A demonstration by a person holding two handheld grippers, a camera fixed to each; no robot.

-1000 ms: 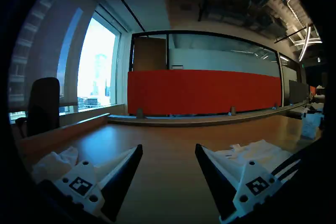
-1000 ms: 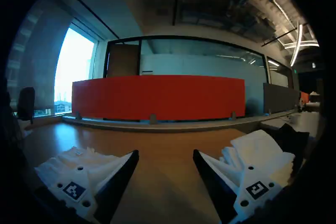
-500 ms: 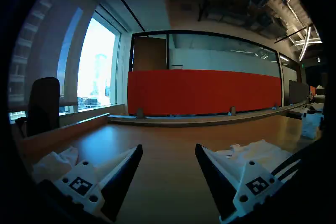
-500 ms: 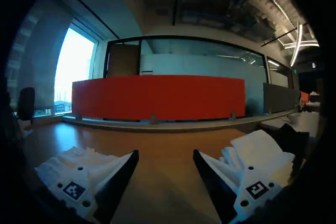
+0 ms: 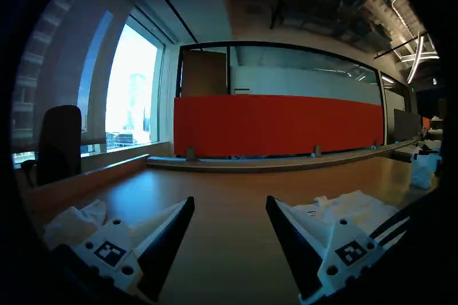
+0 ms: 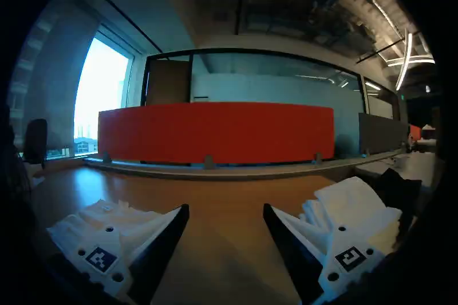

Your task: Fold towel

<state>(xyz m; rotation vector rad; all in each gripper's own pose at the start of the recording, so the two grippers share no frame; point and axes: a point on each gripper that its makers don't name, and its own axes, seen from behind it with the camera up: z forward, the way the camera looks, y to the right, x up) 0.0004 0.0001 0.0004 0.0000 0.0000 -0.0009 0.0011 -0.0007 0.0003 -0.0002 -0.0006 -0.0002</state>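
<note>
In the left gripper view my left gripper (image 5: 230, 205) is open low over the wooden table (image 5: 229, 190), with nothing between its fingers. A crumpled white towel (image 5: 355, 205) lies just behind its right finger, and another white cloth (image 5: 74, 222) lies behind its left finger. In the right gripper view my right gripper (image 6: 226, 210) is open too and holds nothing. The crumpled white towel (image 6: 114, 213) sits behind its left finger. A stack of folded white towels (image 6: 352, 202) rests behind its right finger.
A red divider panel (image 5: 277, 125) runs along the far edge of the table. A black chair (image 5: 57, 142) stands at the left by the window. A dark cloth (image 6: 401, 187) lies behind the folded stack. Bare wood stretches ahead between both pairs of fingers.
</note>
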